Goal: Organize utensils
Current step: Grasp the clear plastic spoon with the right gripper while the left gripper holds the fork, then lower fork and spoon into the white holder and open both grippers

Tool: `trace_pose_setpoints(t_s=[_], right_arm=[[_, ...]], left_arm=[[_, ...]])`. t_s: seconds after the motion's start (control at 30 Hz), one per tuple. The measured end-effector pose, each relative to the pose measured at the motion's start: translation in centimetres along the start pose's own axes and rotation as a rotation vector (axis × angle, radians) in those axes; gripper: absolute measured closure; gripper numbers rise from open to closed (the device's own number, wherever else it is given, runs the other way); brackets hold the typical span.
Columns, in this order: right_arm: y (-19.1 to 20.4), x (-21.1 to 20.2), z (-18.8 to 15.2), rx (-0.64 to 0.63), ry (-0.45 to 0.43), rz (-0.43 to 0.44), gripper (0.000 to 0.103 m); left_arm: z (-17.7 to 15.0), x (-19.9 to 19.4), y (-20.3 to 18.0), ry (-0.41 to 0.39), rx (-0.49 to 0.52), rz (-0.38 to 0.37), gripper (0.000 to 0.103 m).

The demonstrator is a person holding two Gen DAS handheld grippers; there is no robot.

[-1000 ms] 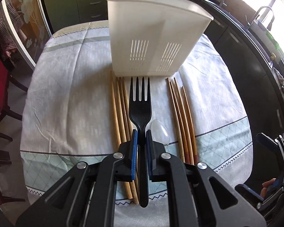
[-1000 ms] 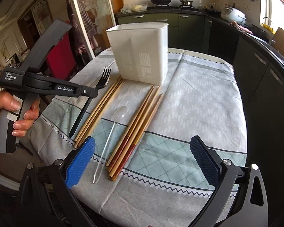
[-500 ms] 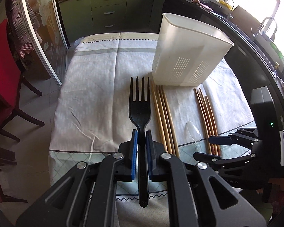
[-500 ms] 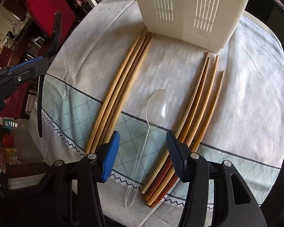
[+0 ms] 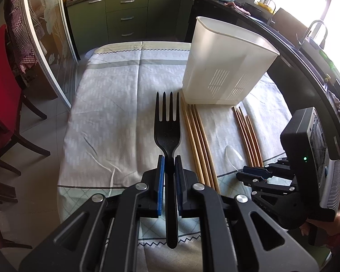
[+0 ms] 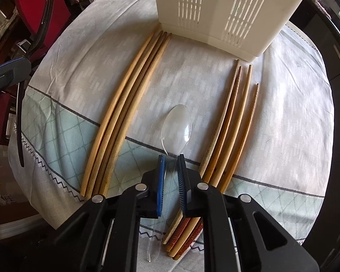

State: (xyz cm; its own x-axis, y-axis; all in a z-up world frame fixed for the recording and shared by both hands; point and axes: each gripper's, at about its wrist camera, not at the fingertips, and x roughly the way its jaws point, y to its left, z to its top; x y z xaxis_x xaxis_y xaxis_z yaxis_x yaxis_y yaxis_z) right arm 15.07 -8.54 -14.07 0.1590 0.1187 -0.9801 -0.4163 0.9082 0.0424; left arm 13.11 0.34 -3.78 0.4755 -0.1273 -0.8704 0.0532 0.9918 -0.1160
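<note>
My left gripper (image 5: 168, 165) is shut on the neck of a black plastic fork (image 5: 167, 131), held above the table with its tines pointing away; the fork (image 6: 42, 18) also shows at the left of the right wrist view. My right gripper (image 6: 170, 165) points steeply down, its jaws closing onto the thin handle of a clear plastic spoon (image 6: 176, 129) that lies on the cloth. Light wooden chopsticks (image 6: 124, 113) lie left of the spoon and darker chopsticks (image 6: 233, 122) lie right of it. A white slotted utensil holder (image 5: 224, 68) stands upright behind them.
A patterned tablecloth (image 5: 113, 113) covers the table, whose front edge is just below both grippers. A red chair (image 5: 0, 90) stands at the left. Green cabinets (image 5: 124, 18) are at the back and a dark counter with a sink tap (image 5: 315, 29) runs along the right.
My right gripper swung down over the clear spoon and its jaws went from wide open to closed around the handle. The left gripper carried the fork to the left of the chopsticks.
</note>
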Motion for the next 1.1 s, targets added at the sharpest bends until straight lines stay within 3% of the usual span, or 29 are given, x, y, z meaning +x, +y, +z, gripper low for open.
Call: trace_pose_setpoints(t_s=[0.1,0.23,0.47,0.6,0.8,1.0,1.1], right_arm=[[0.1,-0.1,-0.5,0.005,-0.036,0.014,0.094],[-0.7,-2.3,-2.1,0.037,-0.126,0.118,0.094],[-2.7,-11.0,-5.8,0.074,-0.421,0.248,0.094],[-4.3,-16.2,-7.4,0.101,-0.606,0.252,0.094],[-7.2,-22.1,-6.8,0.153,-0.831,0.241,0.094],[-9.0,-25.5,-3.7,0.212,-1.049,0.154,0.094],[-10.0,-25.9,-0.8,0.25,-1.103,0.107,0.094]], left_arm=[[0.0,-0.1,0.0,-0.007,-0.001,-0.001,0.094],[-0.1,-0.8,0.2,-0.028,-0.003,0.009,0.094],[0.3,-2.5,0.3,-0.091,-0.014,-0.003,0.094],[1.2,-4.1,-0.5,-0.153,-0.018,-0.041,0.094],[5.5,-7.5,-2.2,-0.355,-0.027,-0.078,0.094],[11.8,-8.4,-4.0,-0.59,-0.055,-0.108,0.094],[14.0,-7.6,-4.9,-0.703,-0.06,-0.082,0.094]])
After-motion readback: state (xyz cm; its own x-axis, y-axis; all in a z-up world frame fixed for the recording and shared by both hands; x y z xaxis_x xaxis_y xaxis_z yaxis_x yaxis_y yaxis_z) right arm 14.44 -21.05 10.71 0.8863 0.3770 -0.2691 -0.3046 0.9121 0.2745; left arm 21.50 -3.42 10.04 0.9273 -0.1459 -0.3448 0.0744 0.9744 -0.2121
